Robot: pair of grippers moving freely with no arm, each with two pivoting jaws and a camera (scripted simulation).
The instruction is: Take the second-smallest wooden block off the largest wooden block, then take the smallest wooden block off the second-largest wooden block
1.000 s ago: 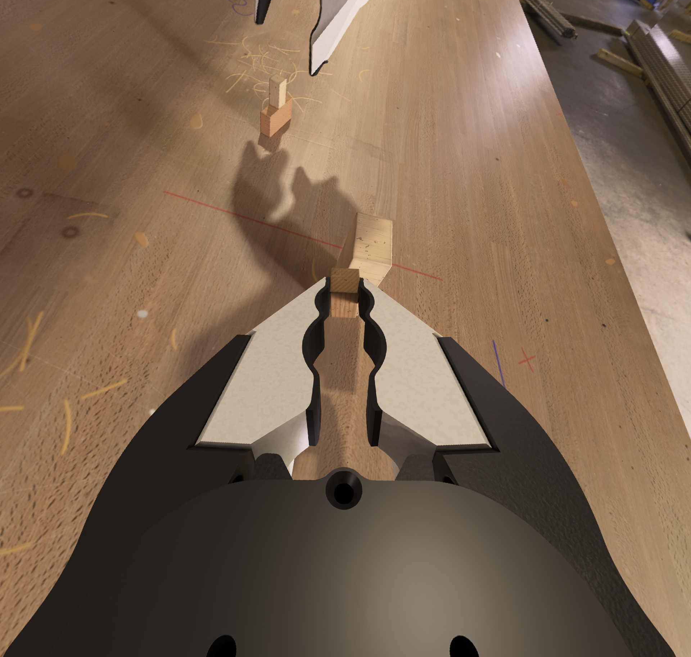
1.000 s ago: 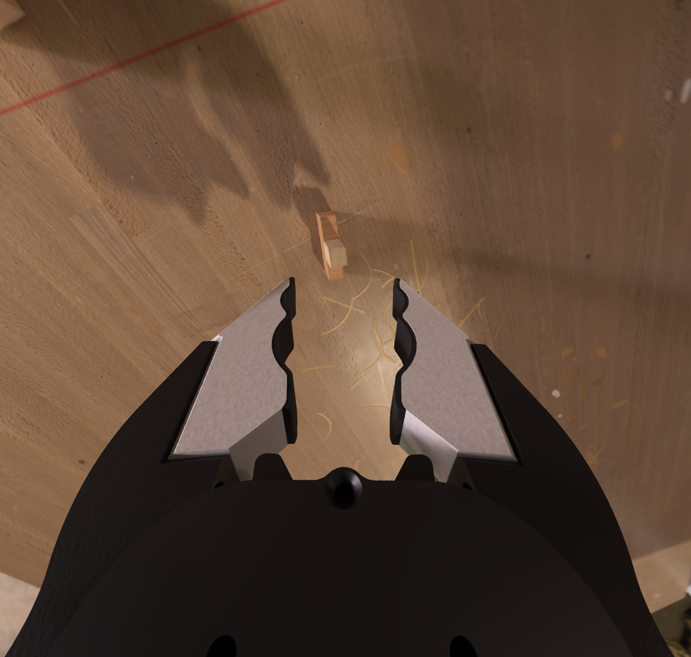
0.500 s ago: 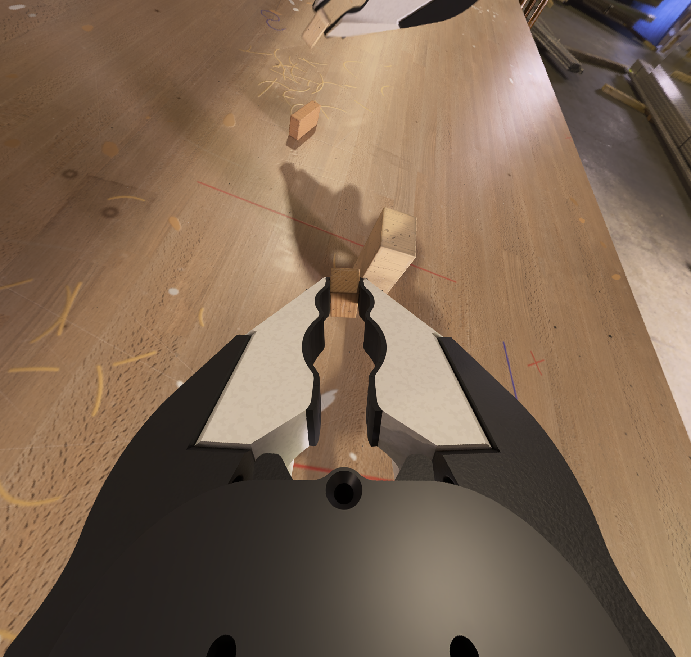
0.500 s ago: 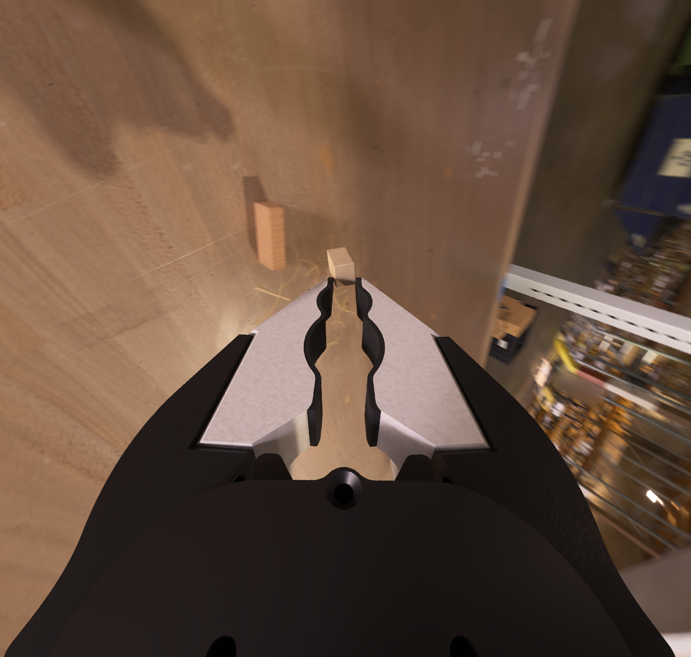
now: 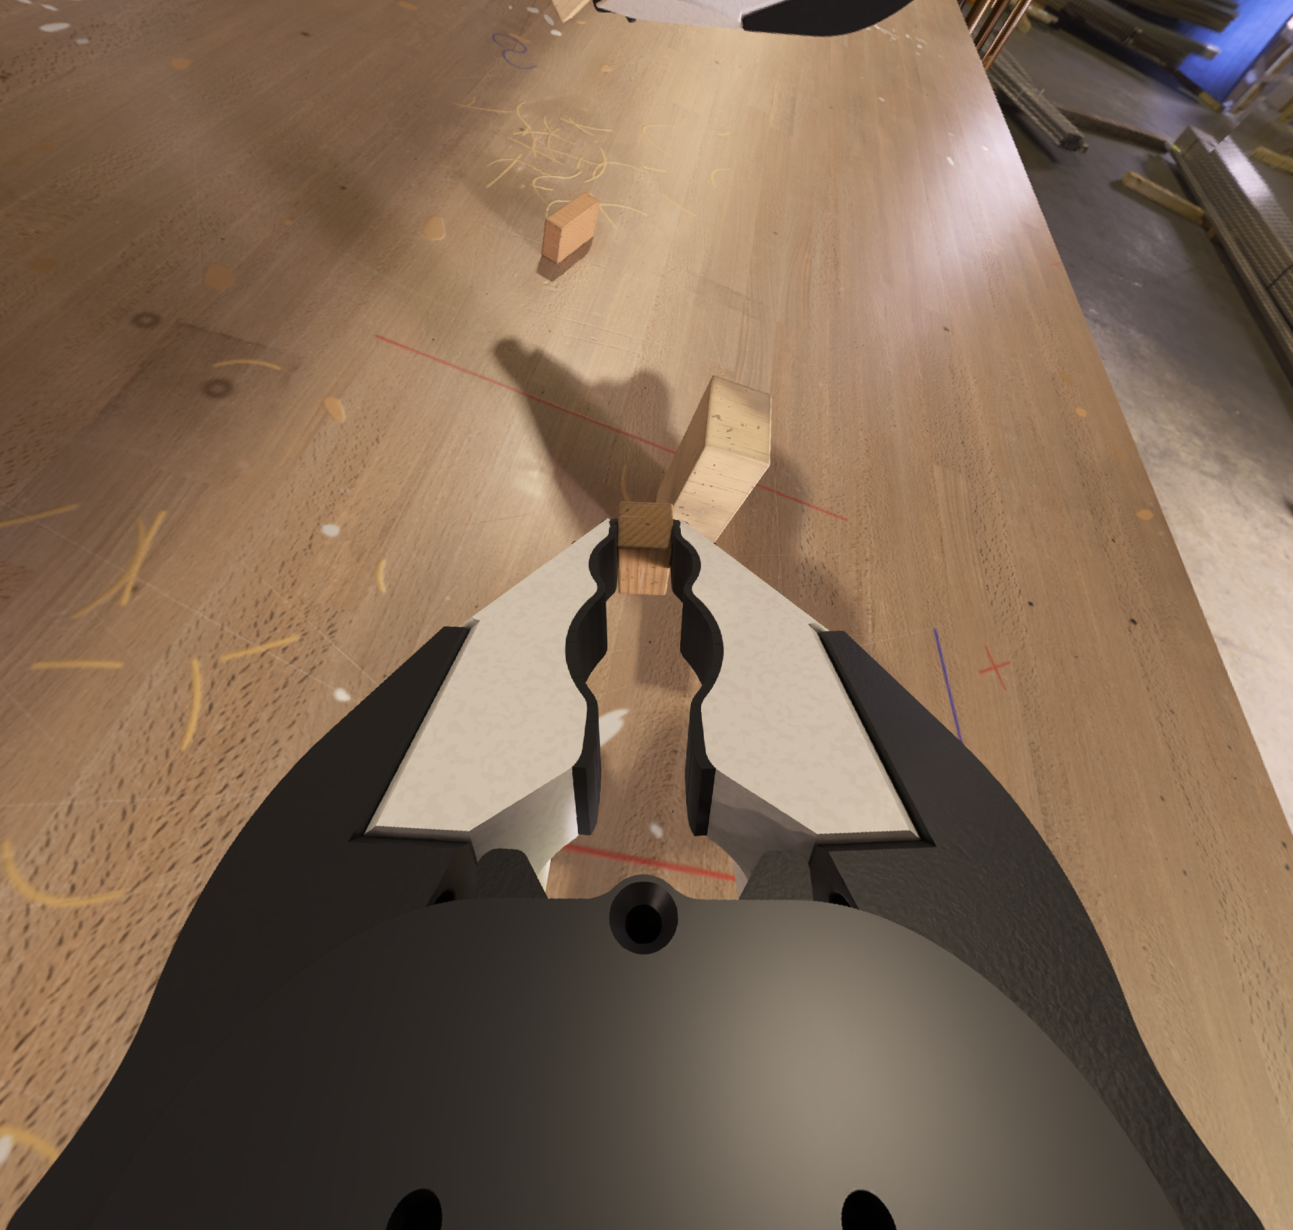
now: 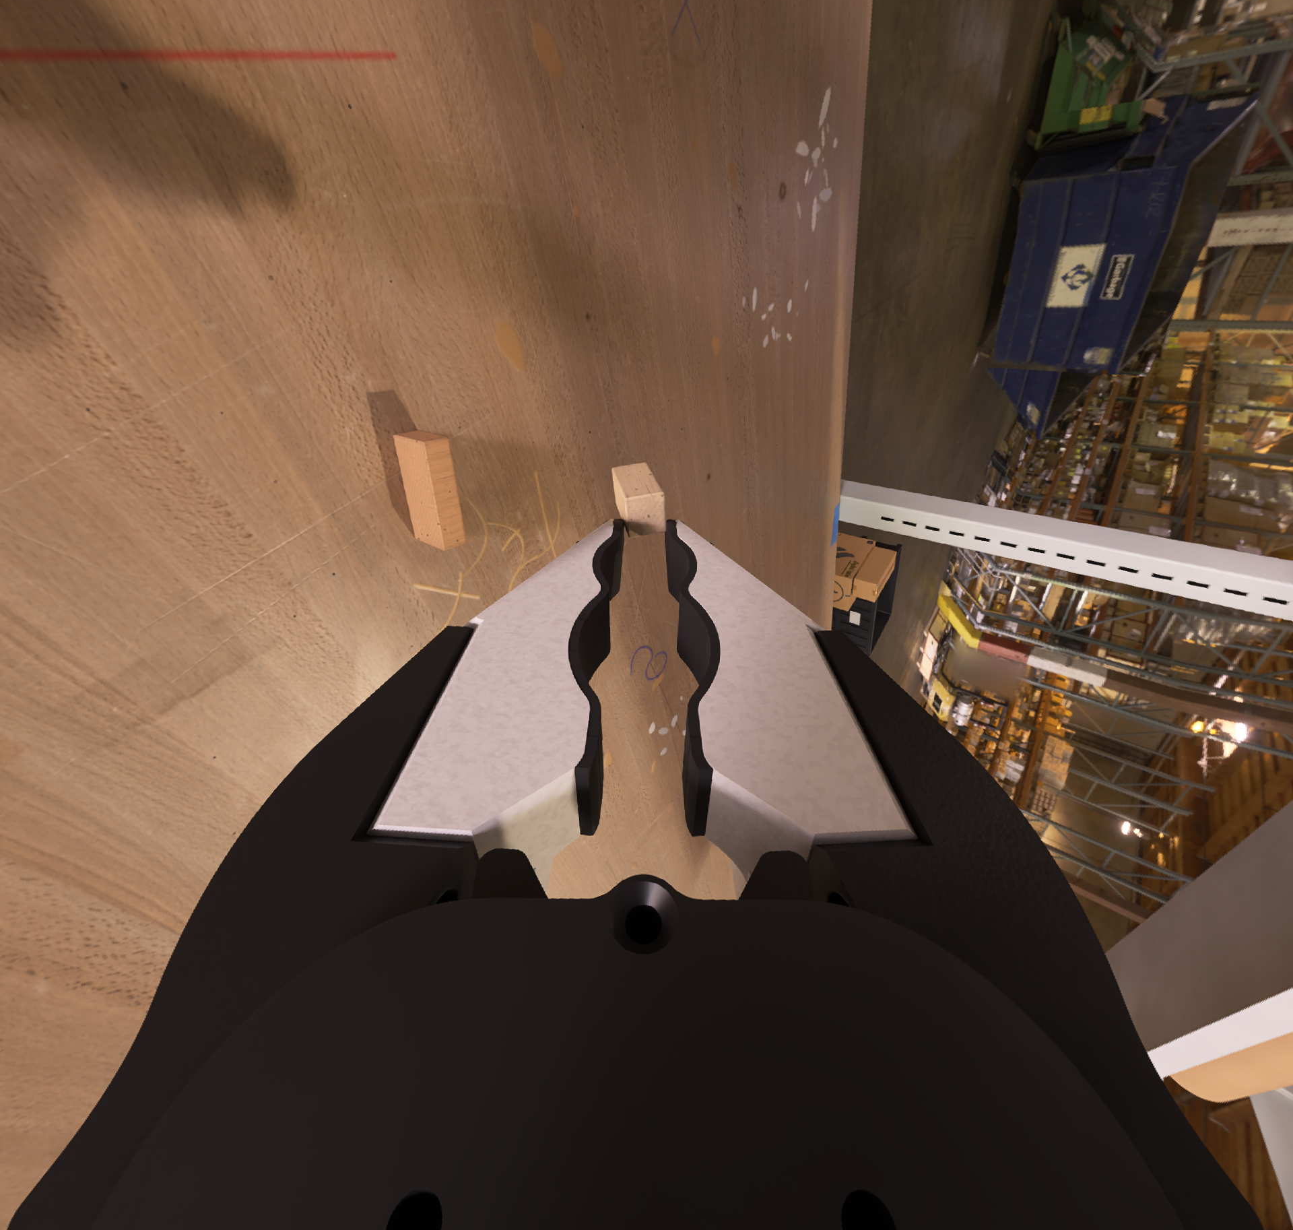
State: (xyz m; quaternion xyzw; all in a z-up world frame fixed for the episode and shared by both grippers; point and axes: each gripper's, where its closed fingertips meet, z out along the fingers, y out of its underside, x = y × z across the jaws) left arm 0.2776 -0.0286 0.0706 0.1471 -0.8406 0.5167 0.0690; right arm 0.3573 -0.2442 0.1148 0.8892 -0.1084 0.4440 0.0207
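Holding both small blocks in the air, we see the main risk as a slip. Our left tongs (image 5: 644,538) are closed on the second-smallest block (image 5: 643,558), lifted clear of the largest block (image 5: 721,458) on the table (image 5: 909,356). Our right tongs (image 6: 640,528) pinch the smallest block (image 6: 637,507) only at its near end, away from the second-largest block (image 6: 428,489). With so little contact, a quick turn could make it drop.
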